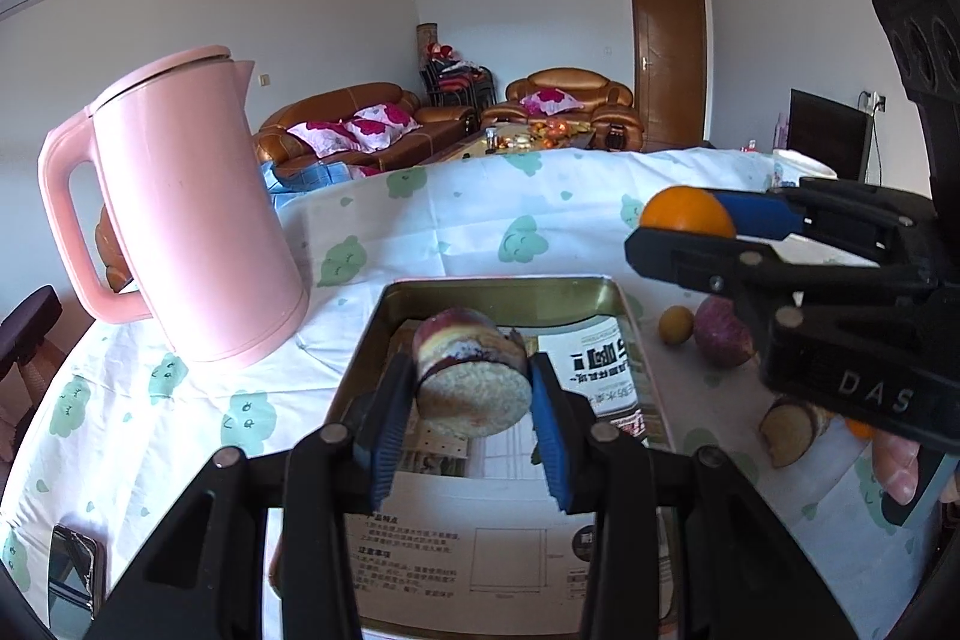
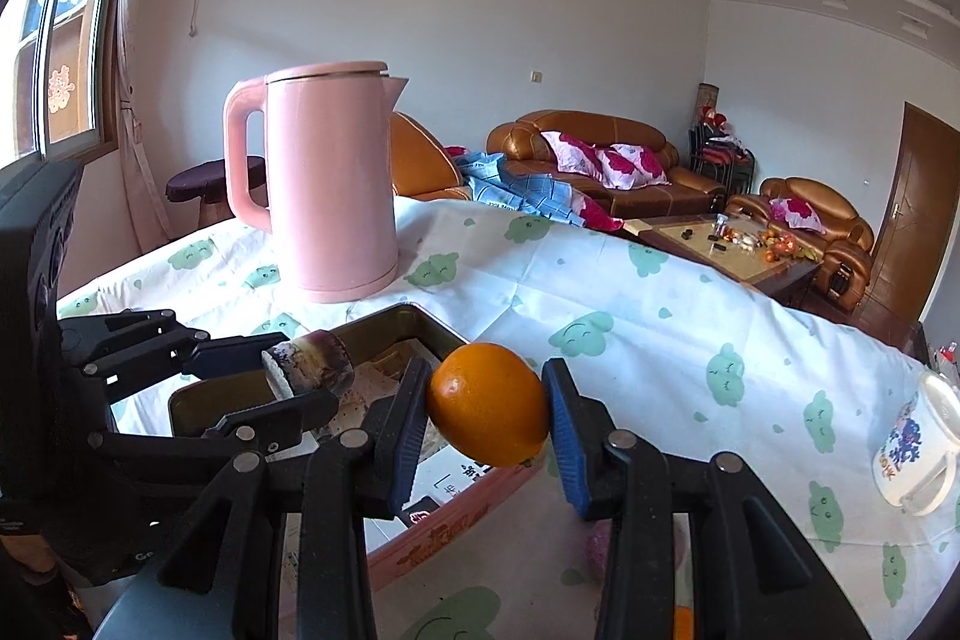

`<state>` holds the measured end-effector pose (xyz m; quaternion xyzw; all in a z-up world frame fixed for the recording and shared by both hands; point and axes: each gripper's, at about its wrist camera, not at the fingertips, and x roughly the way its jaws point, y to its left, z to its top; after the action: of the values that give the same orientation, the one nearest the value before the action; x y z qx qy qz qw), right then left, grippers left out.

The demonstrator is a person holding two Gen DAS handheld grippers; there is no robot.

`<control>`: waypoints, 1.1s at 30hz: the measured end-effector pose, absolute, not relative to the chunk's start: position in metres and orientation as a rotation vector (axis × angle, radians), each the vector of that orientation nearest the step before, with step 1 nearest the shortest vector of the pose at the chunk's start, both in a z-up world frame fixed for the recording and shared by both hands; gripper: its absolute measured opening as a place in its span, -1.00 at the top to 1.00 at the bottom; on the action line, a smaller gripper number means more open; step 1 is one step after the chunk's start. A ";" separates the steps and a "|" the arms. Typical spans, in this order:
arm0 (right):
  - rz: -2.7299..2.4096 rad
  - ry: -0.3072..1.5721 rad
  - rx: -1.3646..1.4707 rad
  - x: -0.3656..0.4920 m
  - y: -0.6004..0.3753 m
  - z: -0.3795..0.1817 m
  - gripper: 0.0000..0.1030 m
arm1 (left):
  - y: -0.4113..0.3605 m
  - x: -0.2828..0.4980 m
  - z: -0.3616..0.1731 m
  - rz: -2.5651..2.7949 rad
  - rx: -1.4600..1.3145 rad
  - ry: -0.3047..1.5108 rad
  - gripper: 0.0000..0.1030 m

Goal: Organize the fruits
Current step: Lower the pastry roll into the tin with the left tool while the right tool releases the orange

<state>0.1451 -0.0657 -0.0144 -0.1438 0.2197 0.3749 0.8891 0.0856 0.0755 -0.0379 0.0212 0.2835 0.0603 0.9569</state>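
Cut fruit piece point(image 1: 474, 379): clamped between the blue pads of the left gripper point(image 1: 474, 415), held above the open metal tin point(image 1: 366, 352); purple-and-yellow banded skin, pale grainy cut face turned toward the camera.
Orange point(image 2: 489, 403): pinched at its sides by the right gripper point(image 2: 489, 427), hanging over the tin's near right edge; smooth bright skin, a small stem dimple showing.
Tin: rectangular, golden inner walls, rounded corners, printed paper lining the floor; open floor space shows around and behind the held piece.
Loose fruit: a small yellow-brown fruit point(image 1: 675, 323), a purple one point(image 1: 723, 334) and a cut half point(image 1: 792, 430) lie on the cloth just right of the tin.
Pink kettle point(image 1: 186, 214): upright, near the tin's far left corner, apart from it.
Mug point(image 2: 918, 451): on its side, well to the right.
Tablecloth point(image 2: 630, 292): white with green clouds; bare stretch beyond the tin up to the far table edge.
Phone point(image 1: 72, 574): at the near left edge.
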 end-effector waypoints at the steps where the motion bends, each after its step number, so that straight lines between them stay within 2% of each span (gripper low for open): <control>1: 0.782 0.465 -0.296 0.146 -0.064 -0.017 0.22 | 0.076 0.087 -0.039 0.124 0.046 0.580 0.22; 33: 0.788 0.568 -0.332 0.156 -0.022 -0.055 0.22 | 0.089 0.107 -0.062 0.132 0.095 0.701 0.22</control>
<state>0.1558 -0.0215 -0.0554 -0.1586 0.2716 0.3767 0.8713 0.1075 0.0889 -0.0615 0.0463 0.3429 0.0647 0.9360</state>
